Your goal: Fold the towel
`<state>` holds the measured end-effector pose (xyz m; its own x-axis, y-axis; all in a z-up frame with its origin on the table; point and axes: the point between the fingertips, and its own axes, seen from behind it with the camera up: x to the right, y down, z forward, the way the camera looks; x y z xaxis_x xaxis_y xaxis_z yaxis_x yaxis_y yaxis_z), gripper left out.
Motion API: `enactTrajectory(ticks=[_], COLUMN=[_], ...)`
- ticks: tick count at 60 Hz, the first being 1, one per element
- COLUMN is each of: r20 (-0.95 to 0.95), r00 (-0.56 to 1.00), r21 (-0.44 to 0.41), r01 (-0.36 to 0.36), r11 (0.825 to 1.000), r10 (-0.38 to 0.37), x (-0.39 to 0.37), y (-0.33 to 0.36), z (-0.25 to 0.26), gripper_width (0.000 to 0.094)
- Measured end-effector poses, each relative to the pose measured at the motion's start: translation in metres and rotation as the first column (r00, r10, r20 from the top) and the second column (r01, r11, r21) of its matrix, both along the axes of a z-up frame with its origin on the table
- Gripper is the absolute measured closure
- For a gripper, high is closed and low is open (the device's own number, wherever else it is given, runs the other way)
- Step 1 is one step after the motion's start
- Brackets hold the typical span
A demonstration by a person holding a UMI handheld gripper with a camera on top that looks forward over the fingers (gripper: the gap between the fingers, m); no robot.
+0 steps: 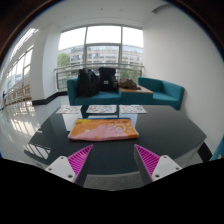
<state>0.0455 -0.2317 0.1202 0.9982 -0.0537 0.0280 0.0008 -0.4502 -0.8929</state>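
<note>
An orange towel [102, 129] with a faint pattern lies flat on a dark glossy table [160, 125], just ahead of my fingers and slightly toward the left one. My gripper [113, 160] is open and empty, held above the table's near part. Its magenta pads [80, 157] stand wide apart, and nothing is between them except the bare table top.
Teal sofas [165, 92] stand beyond the table in front of large windows, with dark bags [95, 82] on the back one. Patterned mats [100, 108] lie at the table's far edge. A white wall [195, 50] rises beyond the right finger.
</note>
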Motion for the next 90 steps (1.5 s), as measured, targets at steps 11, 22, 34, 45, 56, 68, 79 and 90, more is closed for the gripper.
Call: enactTrajectory(ticks=[11,22,34,45,56,68,79,90], r20=[-0.038,-0.051,-0.024,-0.001,0.063,-0.008,-0.102,-0.07], r00=[0.993,0.982,0.983,0.99,0.987,0.987,0.985,0.998], r21=[-0.079,-0.085,-0.117,-0.191,-0.199,-0.219,-0.116,-0.106], r01=[-0.117,-0.184,-0.184,-0.141,-0.132,-0.16,-0.153,-0.013], r11=[0.99,0.979,0.976,0.971,0.971,0.963,0.981,0.994], r10=[0.115,0.18,0.183,0.143,0.147,0.162,0.142,0.005], x=[-0.082,-0.154,-0.182,-0.186,-0.179,-0.18,-0.125,-0.002], y=[0.036,0.114,0.204,0.243,0.25,0.247,0.246,0.246], z=[-0.048,-0.073,-0.096,-0.128,-0.129,-0.117,-0.045,-0.034], gripper_width=[0.0118,0.0225,0.0265,0.0449,0.0848,0.0901,0.0902,0.0903])
